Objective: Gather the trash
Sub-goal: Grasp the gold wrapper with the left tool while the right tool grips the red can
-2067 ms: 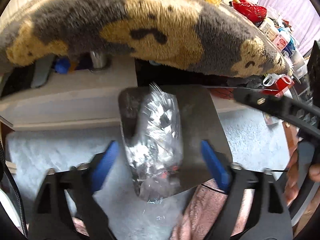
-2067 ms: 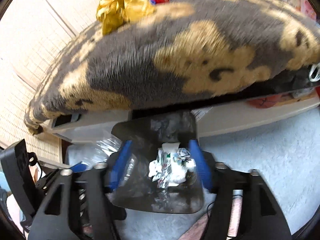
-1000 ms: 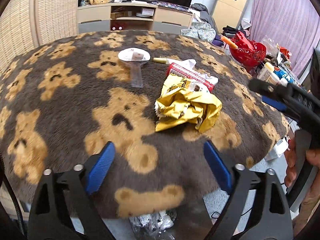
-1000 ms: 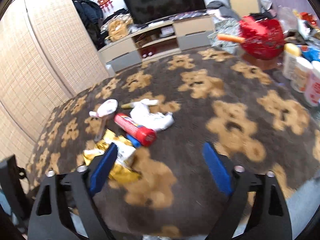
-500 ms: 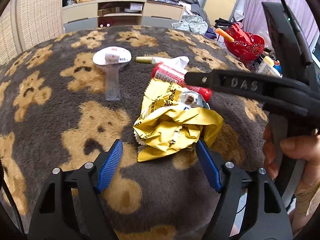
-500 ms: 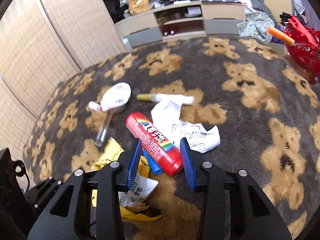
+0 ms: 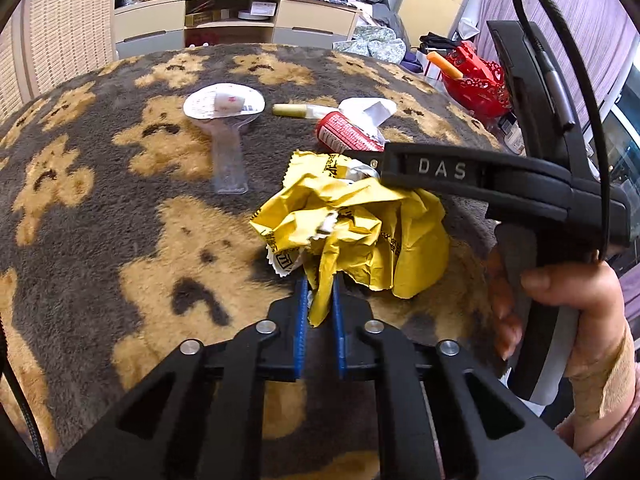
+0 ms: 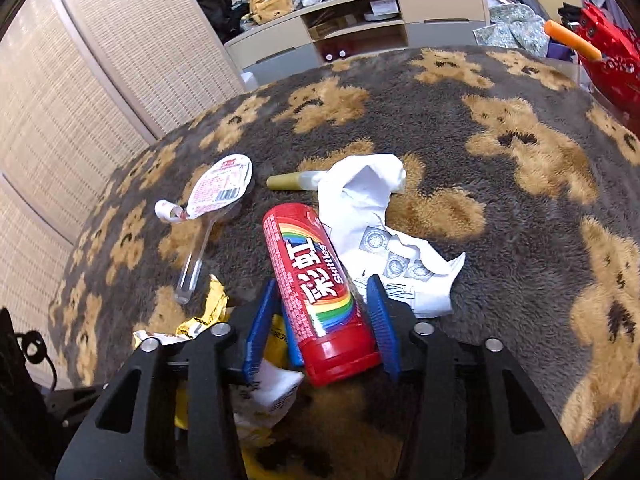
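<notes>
On the bear-patterned fleece tabletop (image 7: 100,208) lies a crumpled yellow wrapper (image 7: 360,232). My left gripper (image 7: 320,300) is shut on a fold at its near edge. A red Skittles tube (image 8: 312,272) lies just beyond the wrapper, between the blue pads of my right gripper (image 8: 323,282). Those jaws are opening, and a gap shows between the left pad (image 8: 260,320) and the tube. A hand (image 7: 560,280) holds the right gripper's handle at the right of the left wrist view.
Crumpled white paper (image 8: 380,232) lies right of the tube, touching it. A small yellow-capped tube (image 8: 292,181), a jelly cup with peeled lid (image 8: 220,188) and a clear spoon (image 8: 194,264) lie farther back. A red basket (image 7: 476,76) stands at the table's right end.
Both grippers rose from the bag below the table to over its top. The left jaws shut on the yellow wrapper. The right jaws came down around the red tube, narrowed, then widened slightly.
</notes>
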`<state>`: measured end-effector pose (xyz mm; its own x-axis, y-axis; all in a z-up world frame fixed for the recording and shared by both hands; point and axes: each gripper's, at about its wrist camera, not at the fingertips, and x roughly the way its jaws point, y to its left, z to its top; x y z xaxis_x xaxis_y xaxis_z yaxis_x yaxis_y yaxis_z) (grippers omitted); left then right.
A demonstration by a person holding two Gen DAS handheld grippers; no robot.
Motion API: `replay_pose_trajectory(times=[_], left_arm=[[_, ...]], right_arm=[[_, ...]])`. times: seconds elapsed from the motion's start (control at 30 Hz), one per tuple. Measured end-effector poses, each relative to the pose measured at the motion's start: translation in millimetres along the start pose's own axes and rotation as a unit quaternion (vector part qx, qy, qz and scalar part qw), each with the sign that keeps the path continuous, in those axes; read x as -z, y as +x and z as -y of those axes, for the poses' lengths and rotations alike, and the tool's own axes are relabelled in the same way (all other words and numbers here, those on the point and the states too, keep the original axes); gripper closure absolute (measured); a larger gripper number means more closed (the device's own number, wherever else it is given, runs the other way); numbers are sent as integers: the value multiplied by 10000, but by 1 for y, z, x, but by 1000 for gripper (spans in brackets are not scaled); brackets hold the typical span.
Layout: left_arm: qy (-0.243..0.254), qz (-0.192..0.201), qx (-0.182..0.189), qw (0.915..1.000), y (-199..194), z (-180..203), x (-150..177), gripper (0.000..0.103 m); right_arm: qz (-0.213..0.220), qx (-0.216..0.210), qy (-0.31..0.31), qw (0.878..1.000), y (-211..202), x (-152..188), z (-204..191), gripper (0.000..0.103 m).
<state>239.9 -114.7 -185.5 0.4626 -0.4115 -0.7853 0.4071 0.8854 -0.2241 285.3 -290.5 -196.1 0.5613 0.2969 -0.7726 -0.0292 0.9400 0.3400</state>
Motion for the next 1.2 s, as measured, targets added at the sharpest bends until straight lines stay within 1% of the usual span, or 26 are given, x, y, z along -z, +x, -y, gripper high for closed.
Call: replay_pose_trajectory(times=[0.1, 0.13, 0.17, 0.23, 0.33, 0.4, 0.57, 0.6, 0.63, 0.67, 0.73, 0.87, 0.97, 1.07, 1.2], left_arm=[[-56, 16, 4, 10000, -3, -6, 2, 98], [-61, 24, -9, 10000, -5, -7, 3, 98], [-64, 34, -28, 10000, -7, -9, 3, 98], [-63, 56, -95, 9999, -11, -10, 5, 98], [-66, 78, -261, 9996, -18, -15, 8, 98], [-138, 95, -321, 9993, -25, -23, 13, 98], [-285, 136, -420, 9986, -36, -38, 20, 99], [-306, 140, -424, 9985, -36, -40, 20, 99], [-328, 148, -435, 9984, -37, -42, 20, 99], [-342, 152, -437, 9983, -38, -43, 19, 99], [-344, 166, -427, 9984, -41, -43, 20, 99], [-299, 185, -413, 9985, -47, -38, 24, 99], [-271, 184, -414, 9986, -51, -33, 27, 99], [-255, 159, -392, 9988, -53, -29, 31, 99], [-272, 154, -365, 9988, -56, -24, 38, 99]], right_arm=[[-25, 117, -36, 9999, 1, 0, -7, 47], [-33, 137, -52, 9999, 1, 0, -9, 48], [-45, 134, -62, 9999, 0, 1, -12, 50], [-112, -4, -94, 9999, -2, 4, -16, 61], [-223, -48, -201, 9995, -5, 10, -24, 62], [-320, -94, -190, 9993, -4, 15, -26, 60], [-231, -18, -22, 9997, 2, 14, -28, 60], [-224, -1, -18, 9997, 3, 13, -29, 63], [-217, 37, -40, 9997, 4, 12, -30, 68], [-210, 102, -66, 9997, 5, 12, -30, 70], [-187, 58, 8, 9998, 3, 12, -26, 72], [-134, -102, 228, 9996, -7, 17, -15, 73], [-98, -112, 214, 9997, -17, 21, -13, 72], [-94, -128, 247, 9996, -22, 26, -10, 70], [-133, -82, 237, 9996, -27, 36, -5, 72]])
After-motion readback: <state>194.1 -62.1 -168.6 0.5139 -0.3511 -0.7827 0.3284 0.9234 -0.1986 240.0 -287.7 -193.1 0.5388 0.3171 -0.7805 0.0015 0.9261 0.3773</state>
